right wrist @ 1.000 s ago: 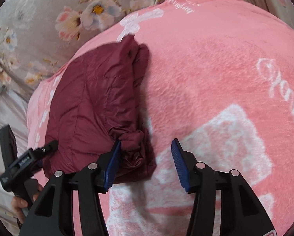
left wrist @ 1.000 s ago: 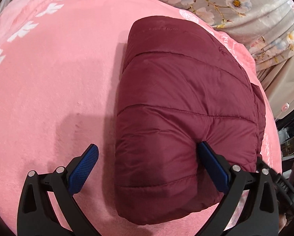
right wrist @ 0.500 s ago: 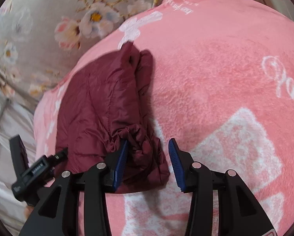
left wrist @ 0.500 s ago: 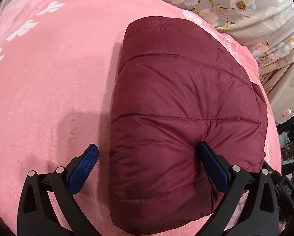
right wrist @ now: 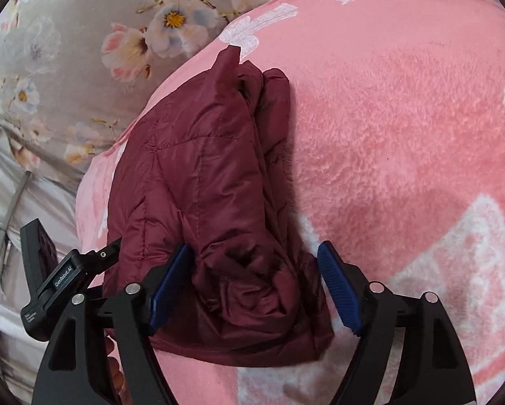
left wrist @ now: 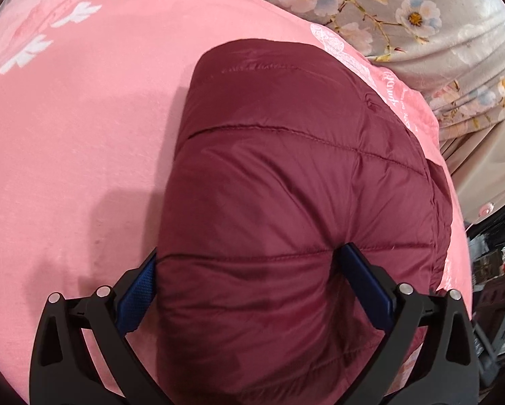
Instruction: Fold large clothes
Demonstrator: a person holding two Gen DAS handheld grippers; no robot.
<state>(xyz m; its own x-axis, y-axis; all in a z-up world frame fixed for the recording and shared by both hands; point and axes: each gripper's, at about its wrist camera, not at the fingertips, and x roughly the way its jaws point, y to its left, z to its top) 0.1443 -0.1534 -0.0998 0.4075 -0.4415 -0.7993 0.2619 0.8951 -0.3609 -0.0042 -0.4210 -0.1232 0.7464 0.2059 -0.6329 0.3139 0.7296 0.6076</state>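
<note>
A dark red quilted jacket (left wrist: 303,168) lies folded into a thick bundle on a pink blanket (left wrist: 83,135). My left gripper (left wrist: 252,287) straddles its near end with wide jaws. The right pad (left wrist: 364,283) dents the fabric and the left pad (left wrist: 141,290) touches its edge. In the right wrist view the jacket (right wrist: 198,175) shows its bunched, crumpled end. My right gripper (right wrist: 252,287) has that end between its jaws, which are opening. Its left pad (right wrist: 168,283) rests against the fabric; its right pad (right wrist: 337,290) stands just off it.
The pink blanket (right wrist: 404,135) has white prints and spreads widely to the right. A grey floral sheet (left wrist: 438,33) lies beyond the jacket. The left gripper's body (right wrist: 60,280) sits at the jacket's far side in the right wrist view. Dark clutter (left wrist: 495,270) lies past the bed's edge.
The right gripper's jaws have spread wide apart around the bunched end. The left gripper has shifted so the jacket now fills the gap up to its left pad.
</note>
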